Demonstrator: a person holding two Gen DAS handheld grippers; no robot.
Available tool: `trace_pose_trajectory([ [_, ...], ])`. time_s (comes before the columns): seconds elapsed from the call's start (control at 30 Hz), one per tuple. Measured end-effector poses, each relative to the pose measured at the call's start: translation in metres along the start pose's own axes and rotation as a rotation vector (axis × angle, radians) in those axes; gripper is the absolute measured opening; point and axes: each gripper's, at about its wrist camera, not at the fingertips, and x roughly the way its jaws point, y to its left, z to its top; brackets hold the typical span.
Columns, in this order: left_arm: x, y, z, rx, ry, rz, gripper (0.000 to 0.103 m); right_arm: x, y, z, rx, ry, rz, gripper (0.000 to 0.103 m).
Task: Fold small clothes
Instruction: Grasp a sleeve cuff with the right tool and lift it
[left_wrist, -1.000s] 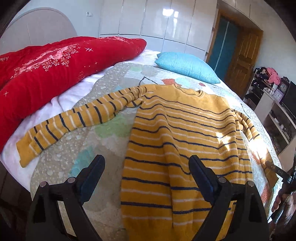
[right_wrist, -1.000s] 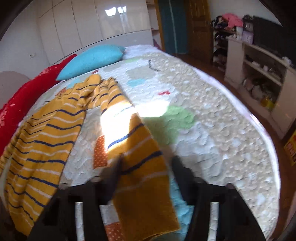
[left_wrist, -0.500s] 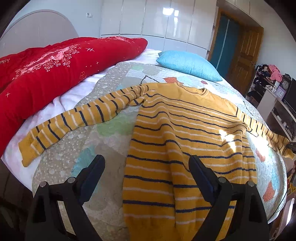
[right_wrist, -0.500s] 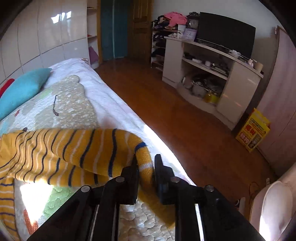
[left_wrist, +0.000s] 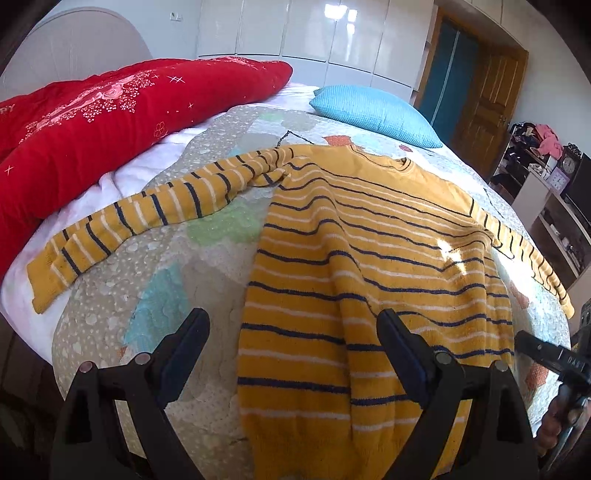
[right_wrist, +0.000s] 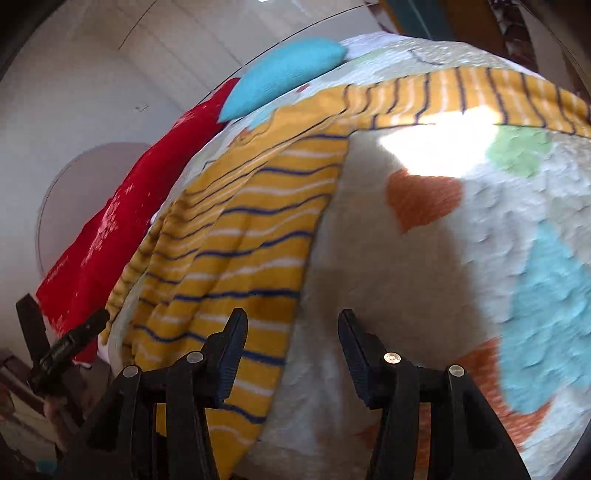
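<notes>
Both hand-held grippers, left (left_wrist: 291, 343) and right (right_wrist: 291, 339), are released above the bed (left_wrist: 207, 266); the striped sweater (left_wrist: 369, 266) lies flat, sleeves toward 9 and 3 o'clock.

A bed (left_wrist: 207, 280) with a patterned quilt carries a red duvet (left_wrist: 110, 122) and a blue pillow (left_wrist: 373, 114). Glossy white wardrobes (left_wrist: 314, 33) line the far wall beside a wooden door (left_wrist: 487, 99). Sunlight patches the quilt. Cluttered white shelves (left_wrist: 554, 221) stand at right.
</notes>
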Motion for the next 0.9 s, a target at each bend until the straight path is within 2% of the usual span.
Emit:
trace_pose_trajectory([
  [0.07,-0.001,0.0,-0.001,-0.014,0.011,-0.011,0.091,0.012,0.019,-0.014,-0.04,-0.003,0.003,0.056],
  [0.1,-0.001,-0.001,-0.001,-0.022,0.018,-0.019,0.091,0.015,0.028,-0.019,-0.065,-0.016,-0.017,0.051],
  [0.13,-0.003,-0.003,-0.001,-0.029,0.022,-0.031,0.091,0.016,0.035,-0.02,-0.089,-0.018,-0.024,0.023],
  [0.17,-0.005,-0.004,0.0,-0.033,0.023,-0.039,0.091,0.021,0.035,-0.017,-0.085,-0.003,-0.011,0.01],
  [0.23,-0.013,-0.008,0.001,-0.03,0.013,-0.05,0.091,0.017,0.028,-0.015,-0.027,-0.001,0.026,0.009],
  [0.3,-0.026,-0.011,0.002,-0.022,-0.016,-0.053,0.091,0.005,0.022,-0.017,-0.016,-0.012,0.005,0.009],
  [0.4,-0.039,-0.013,0.0,-0.018,-0.045,-0.056,0.091,-0.035,0.015,-0.028,-0.011,-0.039,-0.022,0.008],
  [0.47,-0.037,-0.014,-0.004,-0.023,-0.031,-0.059,0.091,-0.058,0.006,-0.041,0.018,-0.049,-0.019,0.006],
  [0.5,-0.034,-0.015,-0.006,-0.023,-0.018,-0.062,0.091,-0.065,0.001,-0.047,0.025,-0.045,-0.031,0.002],
  [0.6,-0.021,-0.02,-0.012,-0.013,0.029,-0.064,0.091,-0.082,-0.012,-0.054,0.008,-0.075,-0.129,0.002],
  [0.77,-0.011,-0.032,-0.017,0.025,0.048,-0.064,0.091,-0.106,-0.084,-0.018,0.199,-0.209,-0.196,0.004],
  [0.9,-0.001,-0.041,-0.02,0.067,0.071,-0.055,0.091,-0.111,-0.151,0.022,0.336,-0.286,-0.298,0.008],
])
